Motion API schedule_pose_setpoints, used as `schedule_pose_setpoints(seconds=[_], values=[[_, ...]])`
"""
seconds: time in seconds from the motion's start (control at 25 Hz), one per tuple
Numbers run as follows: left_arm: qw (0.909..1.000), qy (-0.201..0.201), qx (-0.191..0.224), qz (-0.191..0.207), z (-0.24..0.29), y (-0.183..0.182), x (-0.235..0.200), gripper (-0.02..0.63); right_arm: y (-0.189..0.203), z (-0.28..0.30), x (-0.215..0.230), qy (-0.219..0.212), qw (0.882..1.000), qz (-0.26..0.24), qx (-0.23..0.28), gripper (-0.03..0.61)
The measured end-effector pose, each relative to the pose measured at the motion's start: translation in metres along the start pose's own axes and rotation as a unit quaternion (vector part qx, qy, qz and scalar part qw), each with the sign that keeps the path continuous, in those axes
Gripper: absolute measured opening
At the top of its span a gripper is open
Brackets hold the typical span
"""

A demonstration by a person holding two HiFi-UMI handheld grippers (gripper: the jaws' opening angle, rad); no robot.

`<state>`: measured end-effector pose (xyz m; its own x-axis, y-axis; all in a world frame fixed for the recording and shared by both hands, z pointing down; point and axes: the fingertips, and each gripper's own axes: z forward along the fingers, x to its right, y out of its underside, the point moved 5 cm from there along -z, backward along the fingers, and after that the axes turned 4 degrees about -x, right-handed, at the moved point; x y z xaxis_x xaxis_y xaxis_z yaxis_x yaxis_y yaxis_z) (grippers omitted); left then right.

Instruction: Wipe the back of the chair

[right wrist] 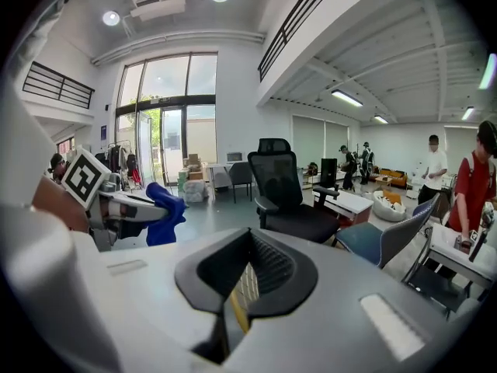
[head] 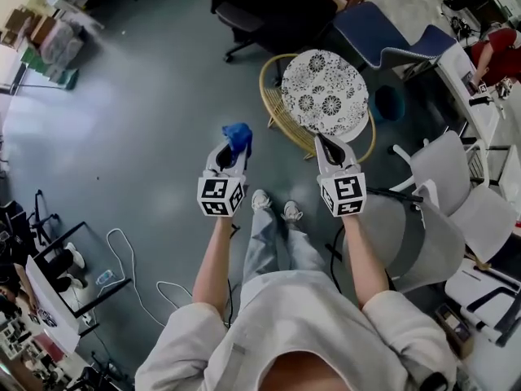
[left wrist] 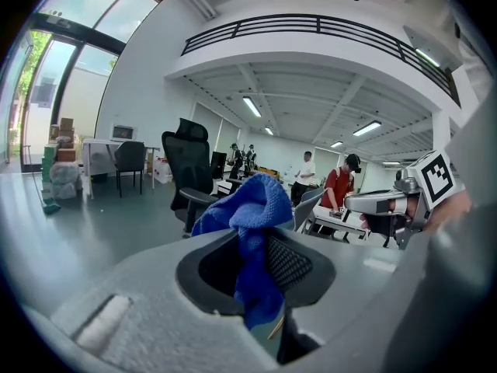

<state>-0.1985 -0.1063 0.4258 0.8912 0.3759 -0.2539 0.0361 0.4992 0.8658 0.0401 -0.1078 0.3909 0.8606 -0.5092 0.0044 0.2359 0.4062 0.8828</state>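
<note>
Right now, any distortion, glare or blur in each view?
Head view: wide-angle bend at the edges, even light, floor sharp. Left gripper view: fisheye with black corners, windows blown out, cloth sharp. Right gripper view: same fisheye, bright windows, ceiling lights flaring.

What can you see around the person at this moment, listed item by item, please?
cloth: one, blue, clamped in the left gripper.
round wicker seat: one, tan frame with black-and-white patterned cushion, on the floor ahead.
grey chair: one, grey, at the person's right.
black office chair: one, black, farther ahead.
blue chair: one, blue, beyond the round wicker seat.
white chairs: at least two, white, right edge.
people: several, one in red, at desks in the background.
left gripper: one, grey, shut on the cloth.
right gripper: one, grey, jaws together, empty.
</note>
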Motion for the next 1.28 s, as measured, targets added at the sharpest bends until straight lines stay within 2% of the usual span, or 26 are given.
schedule_pose_setpoints(seconds=[0.36,0.64,0.88,1.28], values=[[0.9999,0.003,-0.006,-0.011,0.044,0.039,-0.017,0.08,0.014,0.023,0.012,0.013,1.0,-0.002,0.022,0.0],[0.9997,0.022,-0.005,-0.001,0.078,0.075,-0.016,0.08,0.046,0.03,0.009,0.017,0.999,-0.009,0.032,0.0],[0.9997,0.023,0.002,-0.002,0.102,0.11,-0.021,0.08,0.077,0.046,0.008,0.029,0.998,-0.003,0.051,0.0],[0.9995,0.024,0.017,0.009,0.12,0.127,-0.024,0.08,0.094,0.05,-0.005,0.028,0.997,-0.016,0.071,0.0]])
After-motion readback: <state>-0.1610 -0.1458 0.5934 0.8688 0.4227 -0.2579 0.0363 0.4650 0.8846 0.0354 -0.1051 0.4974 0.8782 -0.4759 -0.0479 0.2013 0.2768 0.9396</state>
